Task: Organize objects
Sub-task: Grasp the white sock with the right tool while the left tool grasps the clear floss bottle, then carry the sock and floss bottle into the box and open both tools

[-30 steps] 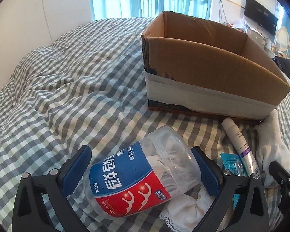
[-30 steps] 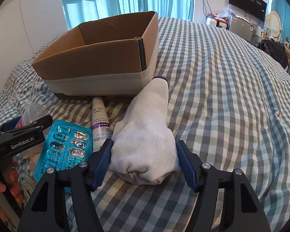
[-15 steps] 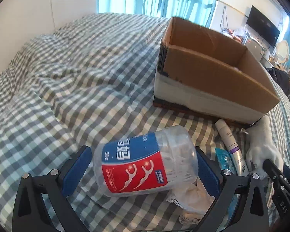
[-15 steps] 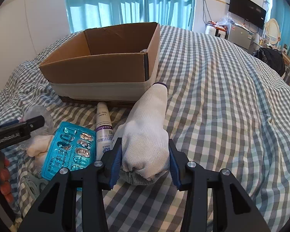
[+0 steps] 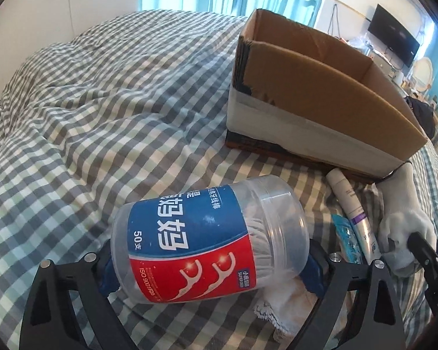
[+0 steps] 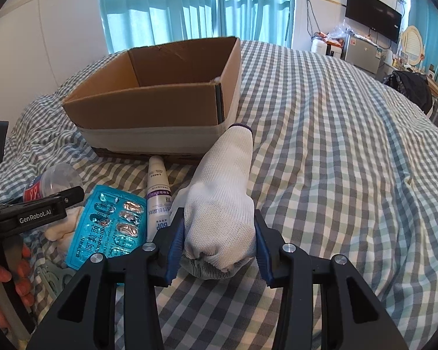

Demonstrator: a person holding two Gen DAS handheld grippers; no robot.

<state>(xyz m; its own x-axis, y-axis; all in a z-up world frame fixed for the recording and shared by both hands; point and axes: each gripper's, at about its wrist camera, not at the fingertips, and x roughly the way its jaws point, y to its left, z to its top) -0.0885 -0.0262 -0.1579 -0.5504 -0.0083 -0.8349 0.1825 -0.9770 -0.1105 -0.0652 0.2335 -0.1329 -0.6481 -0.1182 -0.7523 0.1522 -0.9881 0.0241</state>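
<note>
White knit glove (image 6: 223, 213) sits pinched in the right gripper (image 6: 219, 250); left gripper (image 5: 210, 265) closing around the floss jar (image 5: 207, 242)

Both handheld grippers are matte black frames with angular cut-outs, silver round-head screws at the pivots and blue pads lining the fingers. The left gripper (image 6: 48, 204) carries white "GenRobot.AI" lettering along one finger; the right gripper (image 6: 219, 250) shows no visible marking.
</note>
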